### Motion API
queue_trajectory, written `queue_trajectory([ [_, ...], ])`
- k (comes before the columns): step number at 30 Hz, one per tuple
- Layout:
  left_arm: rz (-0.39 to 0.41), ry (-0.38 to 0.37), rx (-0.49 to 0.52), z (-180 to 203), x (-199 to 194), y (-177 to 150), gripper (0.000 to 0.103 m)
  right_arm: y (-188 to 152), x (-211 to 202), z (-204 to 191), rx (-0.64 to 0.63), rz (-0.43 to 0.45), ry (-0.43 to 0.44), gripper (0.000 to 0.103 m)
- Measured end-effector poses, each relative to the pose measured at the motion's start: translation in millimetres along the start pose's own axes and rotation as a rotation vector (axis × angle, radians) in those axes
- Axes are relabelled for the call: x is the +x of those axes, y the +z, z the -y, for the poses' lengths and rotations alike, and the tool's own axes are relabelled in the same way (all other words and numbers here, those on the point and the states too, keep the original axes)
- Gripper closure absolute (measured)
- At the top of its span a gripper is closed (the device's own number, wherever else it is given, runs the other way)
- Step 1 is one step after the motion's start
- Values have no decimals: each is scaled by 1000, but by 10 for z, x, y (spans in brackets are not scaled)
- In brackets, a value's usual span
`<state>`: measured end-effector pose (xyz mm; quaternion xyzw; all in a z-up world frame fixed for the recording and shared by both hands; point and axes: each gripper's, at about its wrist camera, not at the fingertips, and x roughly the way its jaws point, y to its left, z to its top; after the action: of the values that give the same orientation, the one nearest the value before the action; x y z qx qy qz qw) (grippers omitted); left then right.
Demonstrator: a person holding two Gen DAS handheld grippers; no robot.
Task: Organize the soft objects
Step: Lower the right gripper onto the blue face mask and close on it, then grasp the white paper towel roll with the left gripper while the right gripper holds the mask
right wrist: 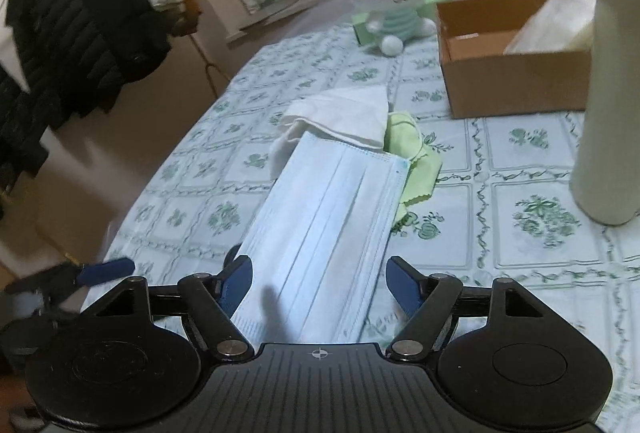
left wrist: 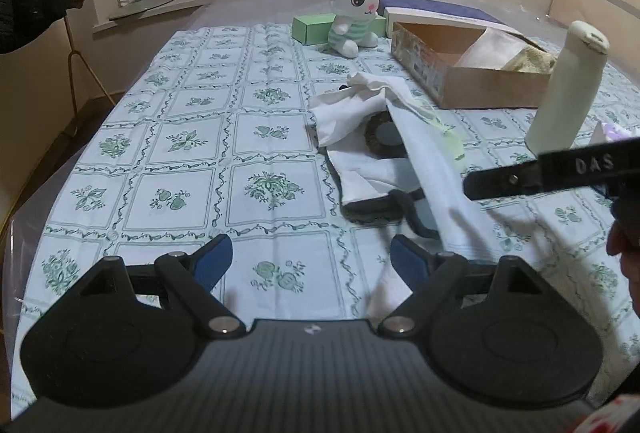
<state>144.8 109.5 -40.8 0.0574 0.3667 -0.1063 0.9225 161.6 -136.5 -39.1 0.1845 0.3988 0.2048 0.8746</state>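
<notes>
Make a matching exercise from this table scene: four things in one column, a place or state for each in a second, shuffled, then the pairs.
Things:
1. plush rabbit
2. face mask
3. cardboard box
4. cream bottle

Places or states:
A. lying flat between the right gripper's open fingers
B. standing upright on the tablecloth
C. sitting against a green box
D. open on top, with cloth inside

Pairs: 1-C, 2-A, 3-D, 4-B
</notes>
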Motion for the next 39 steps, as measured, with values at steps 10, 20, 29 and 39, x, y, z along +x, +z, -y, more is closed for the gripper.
queue_trajectory([
  [10, -9, -16, -19, -96, 248, 1, 19, 83, 422, 30, 52, -37, -9, 30],
  [20, -7, -28, -19, -33, 199, -21, 19, 72, 232, 141, 16, -52, -40, 92],
  [29, 0, -75, 2, 97, 73, 21, 19, -16, -228, 162, -146, -43, -117, 101],
  [39, -71, -203, 166, 546, 190, 18, 36, -280, -589, 384, -200, -93, -182, 101],
])
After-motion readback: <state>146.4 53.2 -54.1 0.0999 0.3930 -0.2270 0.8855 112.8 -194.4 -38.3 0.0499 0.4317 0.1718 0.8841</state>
